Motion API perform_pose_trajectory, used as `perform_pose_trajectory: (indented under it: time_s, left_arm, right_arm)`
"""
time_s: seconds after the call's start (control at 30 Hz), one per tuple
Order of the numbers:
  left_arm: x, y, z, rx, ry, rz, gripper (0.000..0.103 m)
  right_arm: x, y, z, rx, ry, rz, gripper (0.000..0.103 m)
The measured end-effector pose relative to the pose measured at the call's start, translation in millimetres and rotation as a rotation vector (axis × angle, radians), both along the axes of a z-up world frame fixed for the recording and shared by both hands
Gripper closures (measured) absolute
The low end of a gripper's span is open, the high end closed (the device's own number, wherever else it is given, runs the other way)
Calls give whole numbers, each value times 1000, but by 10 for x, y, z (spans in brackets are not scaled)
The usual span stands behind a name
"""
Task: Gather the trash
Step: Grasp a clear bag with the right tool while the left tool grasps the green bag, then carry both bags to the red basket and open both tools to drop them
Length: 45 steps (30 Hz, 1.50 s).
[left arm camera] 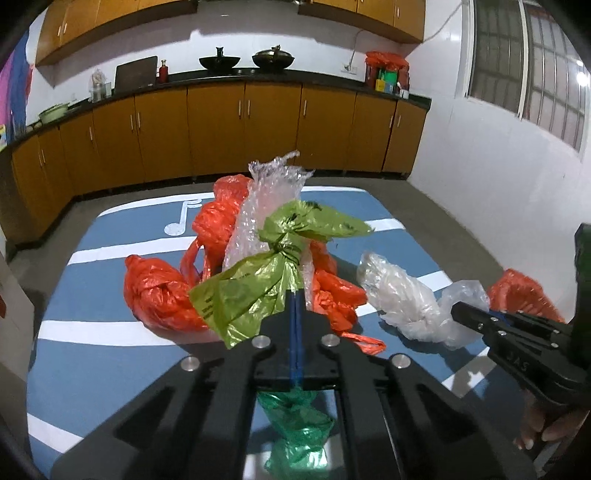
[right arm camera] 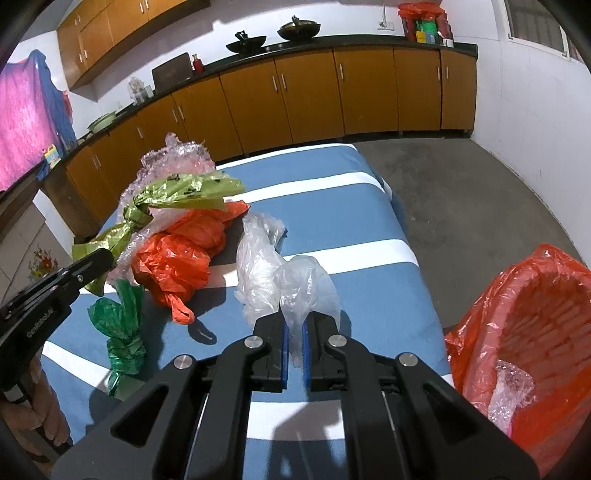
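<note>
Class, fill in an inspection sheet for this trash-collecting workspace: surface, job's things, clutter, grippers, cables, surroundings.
Surface: blue striped table.
Job's things: light green bag, orange bags, clear bag, dark green bag, bubble wrap; orange-lined basket beside the table.
Clutter: nothing seen.
Grippers: left gripper shut on the light green bag; right gripper shut on the clear bag.
Cables: nothing seen.
Surroundings: wooden cabinets, woks, window.

A home kitchen: orange-brown base cabinets [left arm camera: 221,129] under a dark countertop [left arm camera: 236,79] run ahead of the grippers, with two woks [left arm camera: 245,61] and wall cabinets [left arm camera: 110,22] above.
</note>
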State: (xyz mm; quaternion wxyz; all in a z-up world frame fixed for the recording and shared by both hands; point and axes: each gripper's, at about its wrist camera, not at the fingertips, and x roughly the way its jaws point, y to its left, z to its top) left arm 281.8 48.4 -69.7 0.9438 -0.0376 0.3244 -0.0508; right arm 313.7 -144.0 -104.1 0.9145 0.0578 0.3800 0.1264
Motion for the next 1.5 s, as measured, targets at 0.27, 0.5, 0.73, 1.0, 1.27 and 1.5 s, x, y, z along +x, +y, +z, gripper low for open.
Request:
perform_pose_trajectory:
  time_s: [0.27,0.5,0.73,1.0,1.27,1.5]
  left_arm:
    - [-229,87,179,-67,-35,-28,101]
    - [-443,73,344,-92,-69,-52,101]
    - [-585,-30,468,-92,-92,-81,101]
    - [-674,-266,589,-99,-113,-139,101]
    - [-706,-652,655,-116,-128,-219,101]
    - [-704,-1033,665,-131,-130,-287,101]
  right_arm:
    - [-155,-146,126,12,-25,-22,97]
    - [-335,-313,275,31,-55,-51,98]
    - [-471,-411,389,43,-82,-75,98]
    - [-648,-607,498,47,-109,-124,98]
    - [-852,-972,592,30,-135,-224,98]
    - [-1051,-1337,683,4,-170,-322,98]
